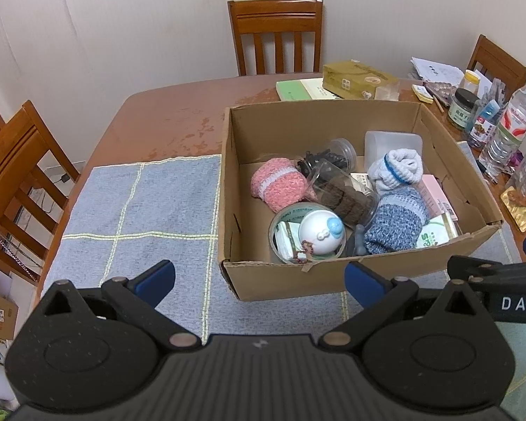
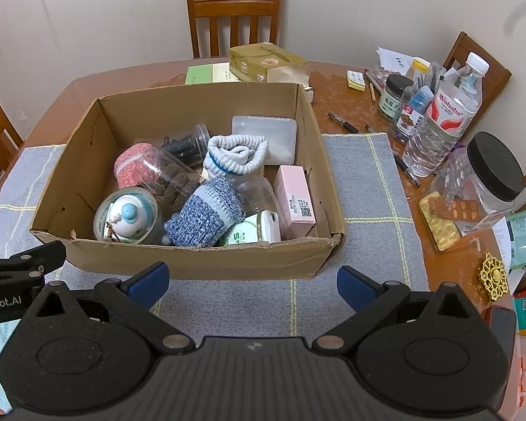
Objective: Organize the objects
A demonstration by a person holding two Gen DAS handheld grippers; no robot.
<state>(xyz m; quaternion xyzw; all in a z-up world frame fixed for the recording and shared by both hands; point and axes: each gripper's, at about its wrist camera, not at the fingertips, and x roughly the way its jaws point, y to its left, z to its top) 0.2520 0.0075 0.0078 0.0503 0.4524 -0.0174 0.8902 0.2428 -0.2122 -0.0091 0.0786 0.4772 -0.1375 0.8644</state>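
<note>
An open cardboard box (image 1: 249, 282) (image 2: 200, 263) stands on a grey-blue checked mat (image 1: 140, 210) (image 2: 364, 189). Inside lie a pink knitted sock (image 1: 277, 186) (image 2: 129, 168), a blue knitted sock (image 1: 396, 221) (image 2: 203, 214), a white sock (image 1: 399, 170) (image 2: 235, 156), clear jars (image 1: 343, 193) (image 2: 172, 179), a white toy in a tape roll (image 1: 321, 233) (image 2: 126, 217), a pink carton (image 2: 294, 203) and a frosted tub (image 2: 266, 133). My left gripper (image 1: 259, 282) hovers open before the box's near wall. My right gripper (image 2: 252, 282) is open too, near that wall.
Wooden chairs (image 1: 277, 35) (image 2: 233, 14) surround the brown table (image 1: 172, 115). Books and a gold box (image 2: 263, 61) lie behind the carton. At the right stand a water bottle (image 2: 442, 115), jars (image 2: 491, 175), pens and pill strips (image 2: 442, 217).
</note>
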